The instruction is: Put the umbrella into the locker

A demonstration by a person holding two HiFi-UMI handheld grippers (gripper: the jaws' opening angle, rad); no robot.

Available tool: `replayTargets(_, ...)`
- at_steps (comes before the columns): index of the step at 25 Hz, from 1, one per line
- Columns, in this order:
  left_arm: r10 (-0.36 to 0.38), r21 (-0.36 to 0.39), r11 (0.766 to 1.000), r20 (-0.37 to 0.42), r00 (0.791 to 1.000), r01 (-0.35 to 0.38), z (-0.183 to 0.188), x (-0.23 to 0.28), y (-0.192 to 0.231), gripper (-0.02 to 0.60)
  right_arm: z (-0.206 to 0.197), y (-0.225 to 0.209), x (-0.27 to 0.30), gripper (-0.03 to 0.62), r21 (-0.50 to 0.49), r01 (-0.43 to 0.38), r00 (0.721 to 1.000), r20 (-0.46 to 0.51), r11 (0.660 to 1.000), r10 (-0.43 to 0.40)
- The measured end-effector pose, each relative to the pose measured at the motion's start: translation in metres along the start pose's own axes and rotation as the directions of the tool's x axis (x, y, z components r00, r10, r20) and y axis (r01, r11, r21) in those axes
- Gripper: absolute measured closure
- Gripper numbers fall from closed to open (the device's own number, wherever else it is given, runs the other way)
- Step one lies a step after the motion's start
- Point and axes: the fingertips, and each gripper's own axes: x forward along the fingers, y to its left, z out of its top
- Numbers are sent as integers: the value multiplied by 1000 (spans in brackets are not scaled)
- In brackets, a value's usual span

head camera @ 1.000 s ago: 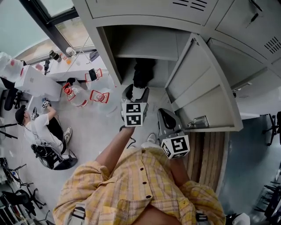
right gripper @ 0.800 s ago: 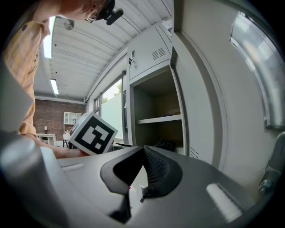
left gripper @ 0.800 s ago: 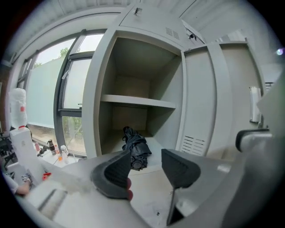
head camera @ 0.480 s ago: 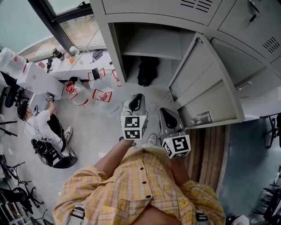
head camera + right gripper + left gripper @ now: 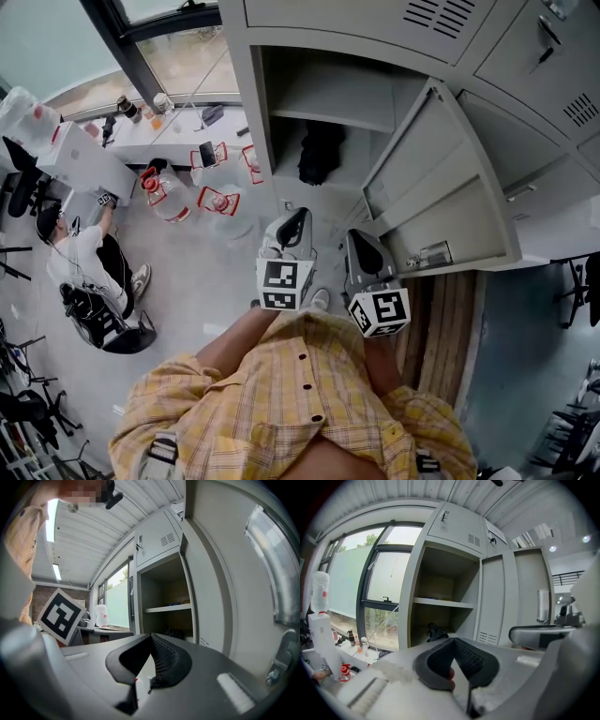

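Umbrella: the black folded umbrella [image 5: 321, 153] is lying slumped in the lower compartment of the open locker [image 5: 246, 112], just under the shelf [image 5: 342, 117] and towards the back. No claw is touching it.
Locker door: the door [image 5: 441, 187] is standing wide open, swung out to the right, with its latch [image 5: 427, 256] pointing back at the person.
Left claw: the left claw [image 5: 453, 641] is hanging out in front of the locker, well apart from the umbrella. Its jaws have just been closing and are now meeting pad to pad, clenched on nothing.
Right claw: the right claw [image 5: 151, 637] is hovering beside the door's inner face, and it too is looking clenched and empty, tips together.
Step in hand: judging by how things lie, the placing is looking done, with the umbrella inside and both claws clear of the compartment.
Next move: if anything is left, it is likely shutting the door. That is calling for the right claw to get behind the door's free edge and swing it left, keeping the left claw out of its path.
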Motion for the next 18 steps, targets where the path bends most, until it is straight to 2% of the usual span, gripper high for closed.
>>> replayTargets(18, -27, 19, 999, 19, 999, 27, -1, -9, -15, 581, 0, -7, -5, 597, -27, 23, 1000, -9, 999, -24)
